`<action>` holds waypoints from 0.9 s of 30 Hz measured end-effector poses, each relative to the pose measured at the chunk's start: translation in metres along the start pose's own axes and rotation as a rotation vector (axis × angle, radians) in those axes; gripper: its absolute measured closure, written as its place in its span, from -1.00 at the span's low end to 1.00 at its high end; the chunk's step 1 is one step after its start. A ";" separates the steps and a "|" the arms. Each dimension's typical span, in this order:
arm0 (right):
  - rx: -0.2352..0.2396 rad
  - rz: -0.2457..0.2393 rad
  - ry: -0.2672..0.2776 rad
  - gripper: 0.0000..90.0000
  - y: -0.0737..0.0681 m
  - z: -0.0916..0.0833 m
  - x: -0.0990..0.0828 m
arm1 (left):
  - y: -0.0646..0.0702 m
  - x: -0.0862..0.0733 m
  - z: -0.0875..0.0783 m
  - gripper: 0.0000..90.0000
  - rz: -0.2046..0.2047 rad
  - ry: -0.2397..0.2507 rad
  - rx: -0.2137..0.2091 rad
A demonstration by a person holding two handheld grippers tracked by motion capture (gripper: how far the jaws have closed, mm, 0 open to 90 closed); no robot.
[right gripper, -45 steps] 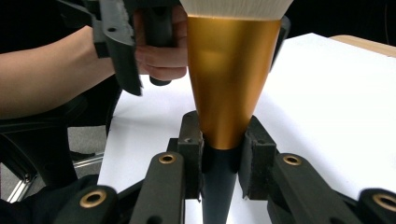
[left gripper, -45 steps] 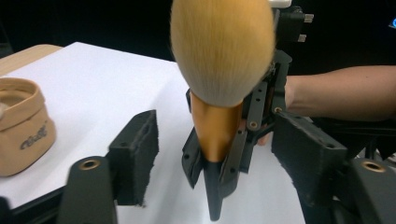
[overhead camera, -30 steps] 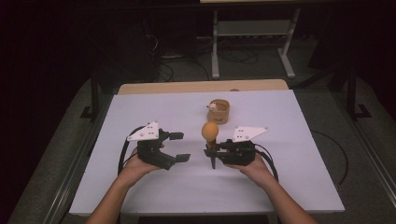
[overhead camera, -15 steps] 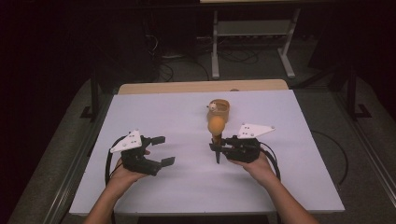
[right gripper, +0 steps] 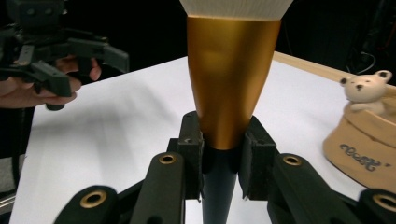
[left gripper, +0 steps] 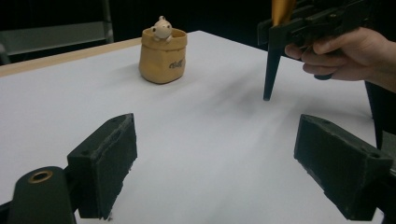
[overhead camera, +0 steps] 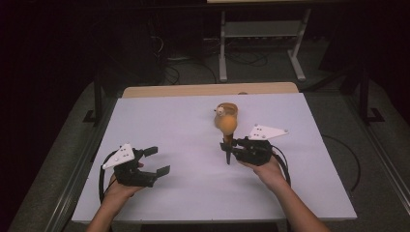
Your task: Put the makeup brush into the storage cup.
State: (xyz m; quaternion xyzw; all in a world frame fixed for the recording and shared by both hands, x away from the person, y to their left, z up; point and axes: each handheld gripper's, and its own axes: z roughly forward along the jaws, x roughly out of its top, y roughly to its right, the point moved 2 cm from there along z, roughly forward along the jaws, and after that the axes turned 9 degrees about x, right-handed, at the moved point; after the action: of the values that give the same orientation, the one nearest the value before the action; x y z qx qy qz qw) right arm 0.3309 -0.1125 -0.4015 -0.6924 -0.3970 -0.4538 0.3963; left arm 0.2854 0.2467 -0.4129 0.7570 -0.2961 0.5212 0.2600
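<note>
1. The white tabletop (overhead camera: 193, 125) spreads before you in the high view.
2. Your left gripper (overhead camera: 154, 162) hovers at eight o'clock; its fingers (left gripper: 105, 161) have just been spreading apart and stand released, nothing between them.
3. Your right gripper (overhead camera: 228, 147) sits near centre, at four o'clock, fingers (right gripper: 191, 154) clenched on the dark stem of a gold cone-shaped tool (right gripper: 231, 79), held upright.
4. A tan pouch (left gripper: 163, 58) with a small bear figure (left gripper: 162, 28) stands at twelve o'clock, just beyond the cone.
</note>
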 end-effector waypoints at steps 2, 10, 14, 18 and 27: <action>-0.009 0.006 0.007 0.61 0.001 -0.001 0.001 | 0.000 -0.003 -0.002 -0.71 -0.007 -0.002 0.008; -0.059 0.011 0.006 0.61 0.010 -0.005 0.009 | -0.002 -0.012 -0.015 -0.70 -0.019 -0.011 0.042; -0.077 0.017 0.024 0.61 0.015 -0.008 0.011 | -0.002 -0.014 -0.019 -0.70 -0.029 -0.010 0.054; -0.097 0.038 0.032 0.61 0.021 -0.010 0.011 | 0.000 -0.016 -0.020 -0.70 -0.027 -0.018 0.050; -0.175 0.063 0.030 0.61 0.034 -0.013 0.015 | 0.001 -0.016 -0.019 -0.70 -0.030 -0.012 0.042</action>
State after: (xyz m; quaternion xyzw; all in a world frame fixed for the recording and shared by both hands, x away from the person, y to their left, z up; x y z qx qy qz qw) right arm 0.3622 -0.1340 -0.3905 -0.7297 -0.3281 -0.4842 0.3543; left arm 0.2680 0.2621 -0.4212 0.7698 -0.2755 0.5187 0.2499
